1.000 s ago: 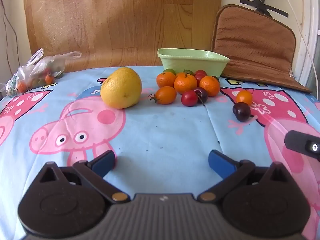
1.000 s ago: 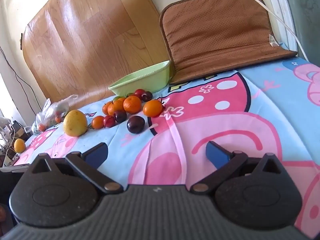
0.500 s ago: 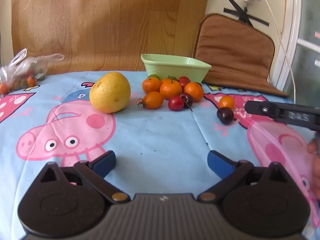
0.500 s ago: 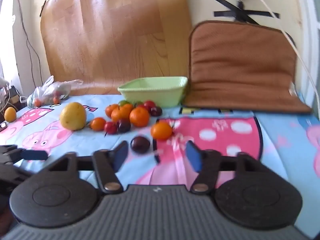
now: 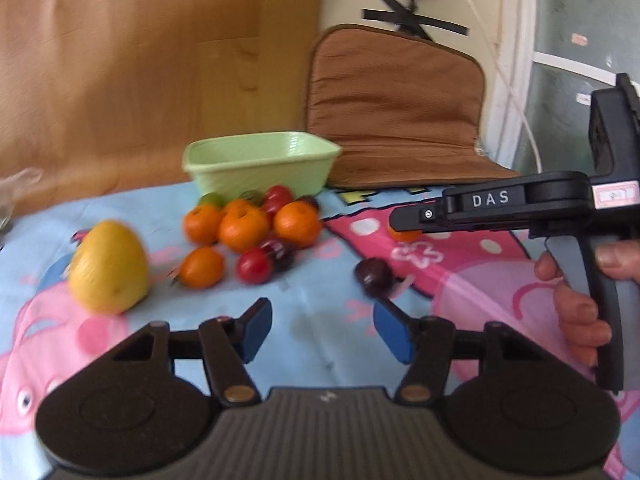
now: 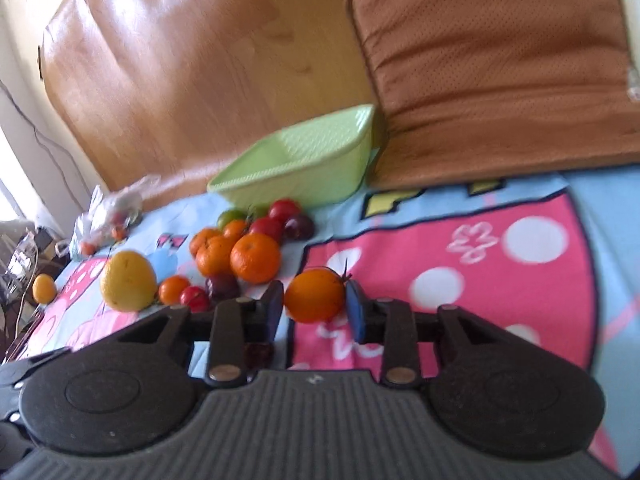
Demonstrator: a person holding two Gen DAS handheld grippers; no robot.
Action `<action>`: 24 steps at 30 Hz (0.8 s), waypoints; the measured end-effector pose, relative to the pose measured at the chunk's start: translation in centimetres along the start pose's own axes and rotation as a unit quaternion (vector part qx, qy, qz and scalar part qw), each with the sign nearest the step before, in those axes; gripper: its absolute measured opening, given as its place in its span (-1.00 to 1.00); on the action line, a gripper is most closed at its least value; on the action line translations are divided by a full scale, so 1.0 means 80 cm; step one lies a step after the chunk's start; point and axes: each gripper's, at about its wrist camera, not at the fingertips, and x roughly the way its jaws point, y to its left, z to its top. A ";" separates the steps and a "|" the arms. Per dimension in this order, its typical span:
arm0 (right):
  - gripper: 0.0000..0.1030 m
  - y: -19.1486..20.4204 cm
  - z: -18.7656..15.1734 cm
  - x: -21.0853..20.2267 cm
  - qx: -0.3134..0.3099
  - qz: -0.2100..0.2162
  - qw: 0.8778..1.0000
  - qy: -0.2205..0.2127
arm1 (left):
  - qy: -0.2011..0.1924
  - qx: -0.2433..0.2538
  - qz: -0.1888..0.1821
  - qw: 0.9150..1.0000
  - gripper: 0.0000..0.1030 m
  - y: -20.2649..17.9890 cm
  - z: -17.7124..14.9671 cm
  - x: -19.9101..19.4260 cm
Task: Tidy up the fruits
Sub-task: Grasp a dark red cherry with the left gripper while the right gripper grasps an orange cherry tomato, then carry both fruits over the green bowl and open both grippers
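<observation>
A light green basket [image 5: 260, 164] [image 6: 304, 168] stands at the back of the cartoon-print cloth. In front of it lies a heap of oranges [image 5: 244, 228] [image 6: 240, 256] and red fruits, with a big yellow citrus [image 5: 108, 268] [image 6: 128, 276] to their left. My right gripper [image 6: 315, 312] is closing, and its blue pads touch both sides of a small orange fruit [image 6: 314, 294]. In the left wrist view, that gripper [image 5: 400, 222] shows side-on with the fruit [image 5: 404, 235] under its tip. My left gripper [image 5: 324, 330] is closing over bare cloth, with a dark plum [image 5: 374, 278] just beyond its right finger.
A brown cushion [image 5: 392, 112] and a wooden board [image 5: 140, 60] lean on the wall behind the basket. A plastic bag of small fruits [image 6: 108, 216] and a lone yellow fruit [image 6: 44, 288] lie at the far left. A person's hand [image 5: 580, 312] grips the right gripper's handle.
Both pairs of jaws have narrowed. The right gripper moved forward until the small orange fruit sat between its pads. The left gripper swung right, nearer the dark plum.
</observation>
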 end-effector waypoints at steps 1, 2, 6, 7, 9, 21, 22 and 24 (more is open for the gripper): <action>-0.30 -0.005 0.001 -0.007 -0.003 -0.013 1.000 -0.008 | 0.002 0.010 -0.001 1.000 0.11 -0.006 0.005 0.008; -0.30 -0.009 0.003 -0.011 -0.005 -0.024 1.000 -0.012 | 0.006 0.018 -0.003 1.000 0.11 -0.013 0.009 0.016; -0.30 -0.019 0.006 -0.015 -0.028 -0.043 0.999 -0.006 | 0.027 0.034 -0.016 0.999 0.05 -0.027 0.015 0.043; -0.30 -0.018 0.003 -0.014 -0.039 -0.046 0.998 -0.004 | 0.031 0.036 -0.010 0.999 -0.01 -0.029 0.015 0.049; -0.30 -0.018 0.000 -0.008 -0.053 -0.043 0.998 0.007 | 0.027 0.035 -0.016 0.999 -0.43 -0.030 0.018 0.050; -0.30 0.011 0.068 0.026 -0.056 0.025 0.997 -0.050 | -0.020 -0.116 -0.149 0.982 -0.41 0.052 0.080 0.006; -0.30 0.014 0.076 0.033 -0.059 0.027 0.996 -0.057 | -0.026 -0.129 -0.139 0.982 -0.41 0.064 0.093 0.011; -0.30 0.021 0.090 0.052 -0.067 0.029 0.995 -0.068 | -0.033 -0.141 -0.097 0.985 -0.41 0.086 0.116 0.029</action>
